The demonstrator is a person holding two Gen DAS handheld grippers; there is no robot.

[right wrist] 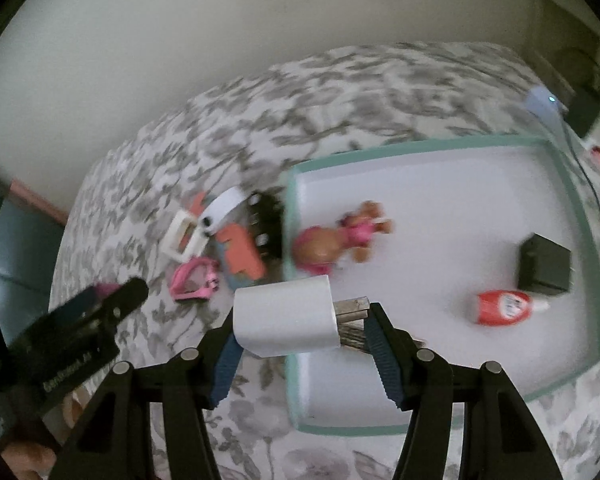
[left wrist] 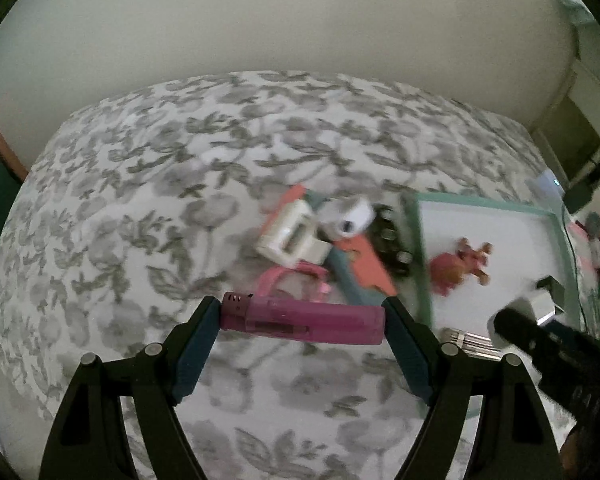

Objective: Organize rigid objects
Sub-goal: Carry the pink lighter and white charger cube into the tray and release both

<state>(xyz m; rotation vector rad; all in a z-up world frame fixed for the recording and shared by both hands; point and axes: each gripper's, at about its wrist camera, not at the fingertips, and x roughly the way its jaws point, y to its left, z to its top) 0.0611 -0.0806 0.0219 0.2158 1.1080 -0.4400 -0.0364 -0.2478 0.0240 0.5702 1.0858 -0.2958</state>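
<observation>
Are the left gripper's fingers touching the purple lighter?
Touching. The left wrist view shows the purple lighter spanning between the left gripper's fingers, each end pressed against a pad, lifted off the bedspread.

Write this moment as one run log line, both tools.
left tool: shut on purple lighter | right tool: shut on white plug | tray: toy inside

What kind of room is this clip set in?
Most likely a bedroom at home: the work surface looks like a bed under a grey floral bedspread, pushed against a plain pale wall. Small household odds and ends lie on it beside a teal-rimmed tray holding a toy figure.
</observation>
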